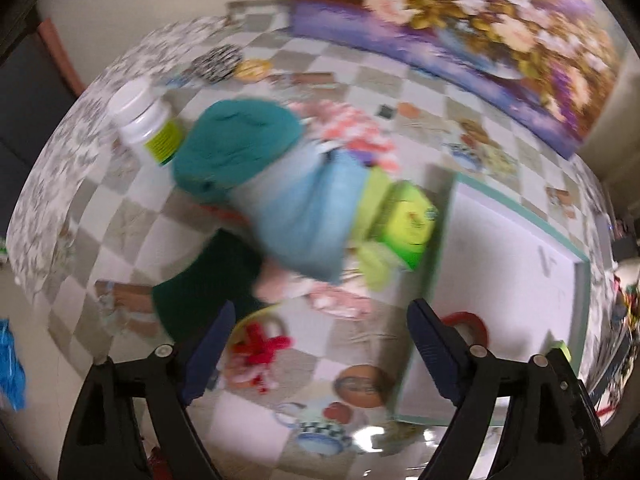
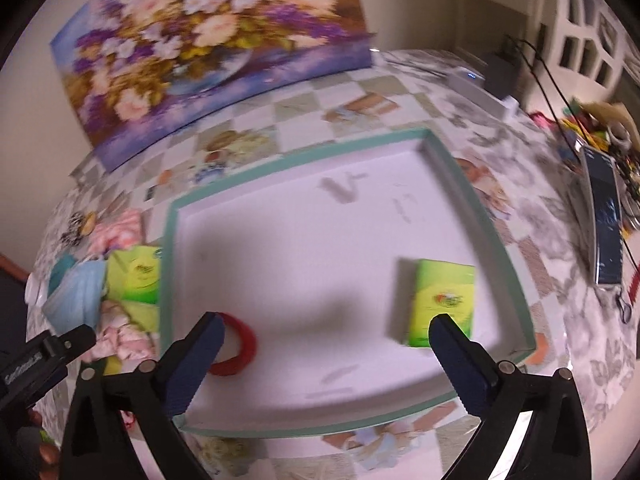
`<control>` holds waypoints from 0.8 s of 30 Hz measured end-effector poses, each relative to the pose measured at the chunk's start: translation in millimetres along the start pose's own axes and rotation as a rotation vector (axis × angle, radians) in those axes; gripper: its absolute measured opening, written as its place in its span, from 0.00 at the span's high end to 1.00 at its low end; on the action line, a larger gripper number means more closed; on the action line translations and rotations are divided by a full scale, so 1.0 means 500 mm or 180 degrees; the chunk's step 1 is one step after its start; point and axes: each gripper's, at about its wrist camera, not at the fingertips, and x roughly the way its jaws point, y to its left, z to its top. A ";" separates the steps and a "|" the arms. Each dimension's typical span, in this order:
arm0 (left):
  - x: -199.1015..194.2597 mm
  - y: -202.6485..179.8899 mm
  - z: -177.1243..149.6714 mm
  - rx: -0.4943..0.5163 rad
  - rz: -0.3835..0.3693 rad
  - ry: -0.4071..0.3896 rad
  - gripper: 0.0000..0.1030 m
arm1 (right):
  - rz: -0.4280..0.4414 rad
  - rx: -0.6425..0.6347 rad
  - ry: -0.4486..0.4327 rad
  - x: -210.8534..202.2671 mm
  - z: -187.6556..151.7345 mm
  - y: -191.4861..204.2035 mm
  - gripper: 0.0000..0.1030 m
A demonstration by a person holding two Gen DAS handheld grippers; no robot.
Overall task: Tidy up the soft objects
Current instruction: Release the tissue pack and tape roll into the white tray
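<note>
The left gripper (image 1: 320,344) has its jaws wide apart above a blurry pile of soft cloths (image 1: 296,216) on the checkered table (image 1: 360,80). The right gripper (image 2: 326,344) is spread wide too, over the white tray with a green rim (image 2: 312,148). Inside the tray lie 1 red fabric ring (image 2: 238,346) and 1 green tissue pack (image 2: 442,304), well apart.

Both wrist views look down, close — sharing the tray (image 1: 576,258) (image 2: 476,196).

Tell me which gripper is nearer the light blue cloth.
Left. The left gripper hangs open just short of the blue cloth in the pile. The right gripper, also open, is over the tray, beside the pile.
</note>
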 end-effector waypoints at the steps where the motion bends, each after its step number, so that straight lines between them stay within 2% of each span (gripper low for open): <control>1: 0.005 0.016 0.003 -0.0089 0.0006 0.0041 0.12 | 0.0025 -0.0024 -0.0003 -0.001 -0.002 0.010 0.00; 10: 0.005 0.119 0.026 -0.0561 -0.0038 0.0078 0.12 | 0.0340 -0.0188 0.0111 0.000 -0.029 0.074 0.00; 17: 0.022 0.167 0.038 -0.0713 -0.0051 0.0159 0.12 | 0.0634 -0.0349 0.0199 0.005 -0.061 0.150 0.00; 21: 0.032 0.192 0.038 -0.0769 -0.0033 0.0193 0.12 | 0.0646 -0.0517 0.0244 0.014 -0.080 0.194 0.00; 24: 0.029 0.208 0.037 -0.0824 -0.0010 0.0164 0.12 | 0.0768 -0.0666 0.0314 0.023 -0.093 0.224 0.00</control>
